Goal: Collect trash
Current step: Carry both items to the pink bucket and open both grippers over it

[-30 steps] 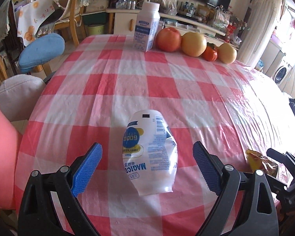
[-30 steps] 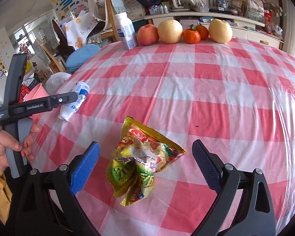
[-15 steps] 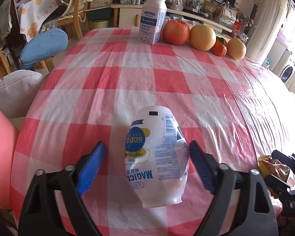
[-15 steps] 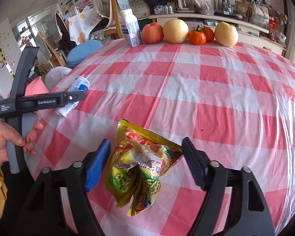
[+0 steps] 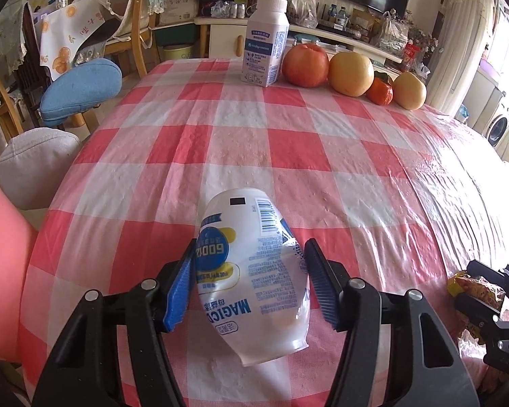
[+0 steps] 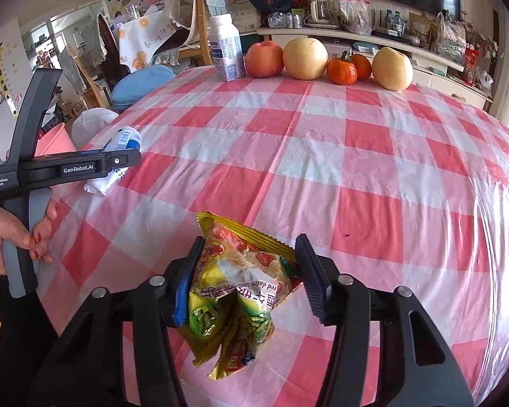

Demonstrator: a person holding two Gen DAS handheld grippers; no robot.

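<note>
Two pieces of trash lie on your checked tablecloth (image 5: 288, 142): your left gripper (image 5: 249, 286) is closing on the white pouch (image 5: 251, 278), pads at its sides. Your right gripper (image 6: 244, 276) is closing around the crumpled snack wrapper (image 6: 237, 291), pads touching it.

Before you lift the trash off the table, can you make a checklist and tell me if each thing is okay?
1. Squashed white plastic bottle between the left gripper fingers: ok; they are closing on it.
2. Crumpled yellow-green snack wrapper between the right gripper fingers: ok; closing too.
3. Both grips firm enough to lift: cannot tell.
4. Upright white milk bottle and row of fruit far from both grippers: ok.
5. Pink plastic bin at the table's edge near the left gripper: ok.
6. Room inside the bin: cannot tell.
</note>
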